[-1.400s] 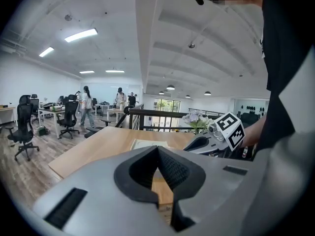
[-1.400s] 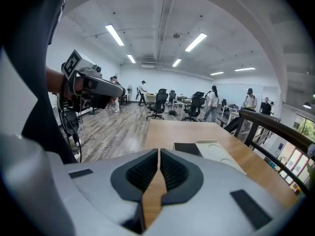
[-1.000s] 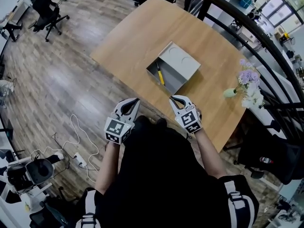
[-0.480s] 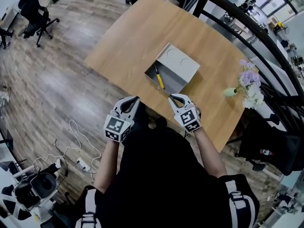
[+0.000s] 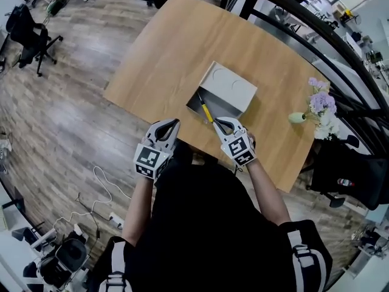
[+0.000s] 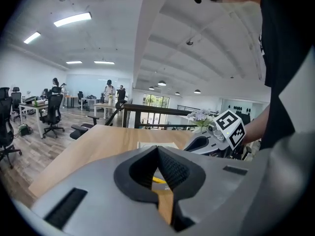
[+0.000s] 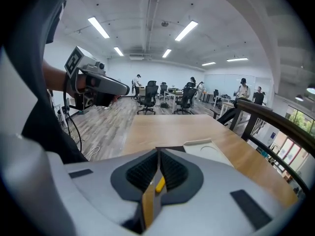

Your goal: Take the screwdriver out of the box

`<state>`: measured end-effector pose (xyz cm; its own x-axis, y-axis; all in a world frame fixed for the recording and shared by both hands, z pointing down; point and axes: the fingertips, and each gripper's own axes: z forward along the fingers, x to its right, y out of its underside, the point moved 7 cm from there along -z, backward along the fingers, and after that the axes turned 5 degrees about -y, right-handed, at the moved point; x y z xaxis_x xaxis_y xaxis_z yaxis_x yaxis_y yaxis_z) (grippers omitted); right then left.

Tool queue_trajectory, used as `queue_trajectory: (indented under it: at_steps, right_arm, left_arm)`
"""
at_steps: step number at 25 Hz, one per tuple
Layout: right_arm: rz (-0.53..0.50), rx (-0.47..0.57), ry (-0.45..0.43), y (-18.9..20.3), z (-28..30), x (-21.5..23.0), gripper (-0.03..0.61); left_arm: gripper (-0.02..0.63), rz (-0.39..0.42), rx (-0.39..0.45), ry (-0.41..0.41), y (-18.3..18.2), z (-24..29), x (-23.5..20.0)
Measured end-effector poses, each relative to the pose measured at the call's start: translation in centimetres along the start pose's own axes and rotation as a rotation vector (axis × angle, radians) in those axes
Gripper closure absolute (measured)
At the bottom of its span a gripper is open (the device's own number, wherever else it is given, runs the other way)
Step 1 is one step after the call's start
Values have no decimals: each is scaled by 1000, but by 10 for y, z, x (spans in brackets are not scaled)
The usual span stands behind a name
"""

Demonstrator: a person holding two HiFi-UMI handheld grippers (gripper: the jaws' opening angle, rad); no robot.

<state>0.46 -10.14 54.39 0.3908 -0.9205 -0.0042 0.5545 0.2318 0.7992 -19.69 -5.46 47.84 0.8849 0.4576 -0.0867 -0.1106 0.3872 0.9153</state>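
A grey metal box [image 5: 226,94] lies open on the wooden table [image 5: 164,47], its lid [image 5: 232,87] tilted back. A yellow-handled screwdriver [image 5: 205,110] lies inside at the left end. My right gripper [image 5: 220,121] is shut and empty, its tip just short of the box's near edge, close to the screwdriver handle. My left gripper [image 5: 169,124] is shut and empty too, at the table's near edge, left of the box. A bit of the yellow handle [image 7: 160,183] shows behind the right gripper [image 7: 159,152]. The left gripper [image 6: 157,149] points over the table with the box beyond.
A small vase of flowers [image 5: 317,107] stands on the table's right side. A black railing [image 5: 340,53] curves behind the table. Office chairs [image 5: 27,32] stand on the wood floor at the left, and cables [image 5: 100,181] lie on the floor near my feet.
The box and table have come closer. The right gripper now reaches the box's near edge. Both grippers stayed shut.
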Motion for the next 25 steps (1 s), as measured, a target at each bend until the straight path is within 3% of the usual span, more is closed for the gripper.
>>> queue_trajectory:
  at_steps: [7, 15, 25]
  right_arm:
    - [29, -35, 26, -8, 32, 14, 551]
    - [163, -102, 33, 2, 74, 25, 551]
    - [185, -237, 46, 27, 111, 30, 551]
  left_arm:
    - [592, -7, -2, 50, -1, 23, -36]
    - [592, 8, -25, 117, -1, 42, -75]
    - [592, 27, -58, 180, 0, 55, -105]
